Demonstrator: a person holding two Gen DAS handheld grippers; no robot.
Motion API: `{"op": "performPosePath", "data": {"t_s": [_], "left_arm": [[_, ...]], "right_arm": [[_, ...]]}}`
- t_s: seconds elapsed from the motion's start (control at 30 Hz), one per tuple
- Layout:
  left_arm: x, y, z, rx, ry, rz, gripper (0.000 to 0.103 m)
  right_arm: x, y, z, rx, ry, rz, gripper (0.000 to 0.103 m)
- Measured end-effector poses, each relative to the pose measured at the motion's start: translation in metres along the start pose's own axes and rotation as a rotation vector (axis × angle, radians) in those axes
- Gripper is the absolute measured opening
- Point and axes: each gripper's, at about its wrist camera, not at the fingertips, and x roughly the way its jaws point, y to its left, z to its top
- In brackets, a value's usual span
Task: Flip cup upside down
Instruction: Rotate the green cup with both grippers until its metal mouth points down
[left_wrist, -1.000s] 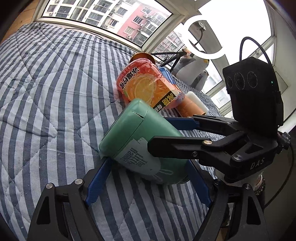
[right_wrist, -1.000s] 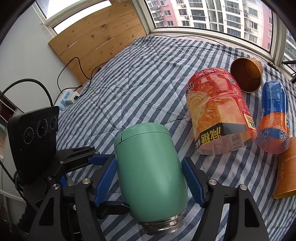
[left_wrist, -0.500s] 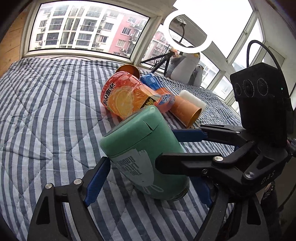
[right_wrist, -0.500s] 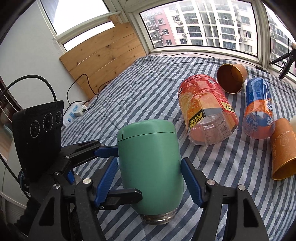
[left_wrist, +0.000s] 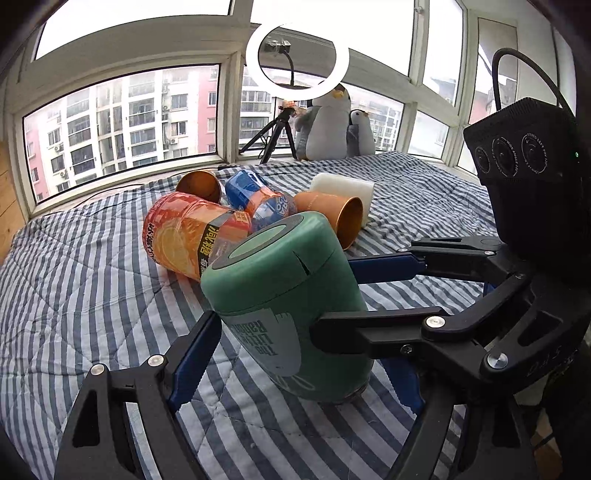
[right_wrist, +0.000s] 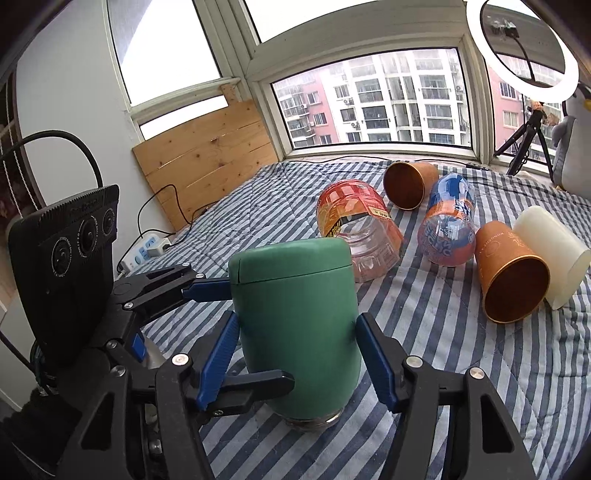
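Cup (right_wrist: 299, 325) inverted on bedspread (right_wrist: 480, 369), between both tools' fingers; bottles (right_wrist: 360, 229), paper cups (right_wrist: 509, 273) lying behind.

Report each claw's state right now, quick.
Left claw: closed on the green cup, fingers on both its sides.
Right claw: closed on the same green cup, which stands mouth-down on the striped quilt.

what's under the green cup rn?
The green cup stands with its metal rim down on the striped quilt, solid end up. Both grippers' blue pads flank it. Whether the rim sits fully flat, or anything lies inside, is covered.
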Motion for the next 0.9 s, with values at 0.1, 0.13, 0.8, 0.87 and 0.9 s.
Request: {"op": "performPosePath", "data": {"t_s": [0.1,0.13,0.8,0.87,0.9], "left_arm": [[0.0,-0.012,-0.003,0.039,-0.006,0.0,0.086],[-0.002,-0.014,-0.006,0.043,-0.008,-0.004,0.086],[-0.017,-0.038,-0.042,0.096,-0.001,-0.048,0.084],[-0.019,-0.038,-0.044,0.095,-0.002,-0.046,0.084],[-0.021,-0.039,-0.045,0.093,-0.006,-0.043,0.084]], "right_arm": [[-0.01,0.005,-0.009,-0.031,-0.021,-0.015,0.059],[-0.013,0.006,-0.011,-0.041,-0.025,-0.021,0.059],[-0.039,0.019,-0.048,-0.104,-0.075,-0.088,0.059],[-0.041,0.023,-0.05,-0.119,-0.094,-0.12,0.059],[-0.042,0.024,-0.051,-0.122,-0.101,-0.128,0.059]]}}
